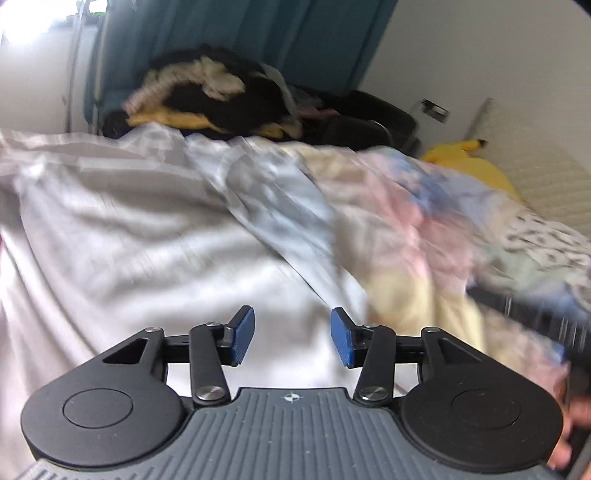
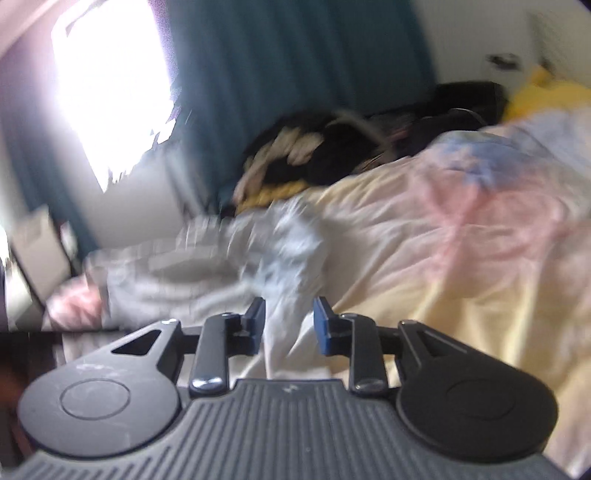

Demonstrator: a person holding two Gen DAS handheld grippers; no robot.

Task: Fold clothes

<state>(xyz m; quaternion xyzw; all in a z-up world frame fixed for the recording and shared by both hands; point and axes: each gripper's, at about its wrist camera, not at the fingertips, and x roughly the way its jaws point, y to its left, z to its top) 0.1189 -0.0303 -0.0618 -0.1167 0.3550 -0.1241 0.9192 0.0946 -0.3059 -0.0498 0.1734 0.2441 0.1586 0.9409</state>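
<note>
Well, both of my views are smeared with blur, so I keep to what reads clearly. I am looking across a bed [image 1: 424, 206] covered by a pale yellow and pink sheet with a blue patch. On it lies a crumpled white-and-grey garment [image 1: 129, 229] — in the left wrist view it fills everything from 9 o'clock through the centre, and in the right wrist view it bunches from 9 o'clock in toward the middle [image 2: 229, 266].

Beyond the bed, at about 12 o'clock in the left view, sits a heap of dark clothes [image 1: 221, 99] with cream and yellow pieces mixed in. Behind that hangs a teal curtain [image 1: 258, 33], with a bright window [image 2: 110, 85] at 10 o'clock in the right view. A white wall [image 1: 480, 48] takes the 1 o'clock corner, and something yellow [image 1: 476, 166] rests at 2 o'clock by the bed's far edge.

My left claw [image 1: 291, 339] hangs over the white cloth, tipped downward, its blue pads [image 1: 242, 338] spread apart with nothing between them. At 4 o'clock in that view I can make out part of a hand [image 1: 569, 424] at the frame's edge.

My right claw [image 2: 288, 325] is also parted — a narrower gap. A fold of the white cloth shows in that gap, but I cannot tell whether it lies between the pads or below them; the pads do not press on it.
</note>
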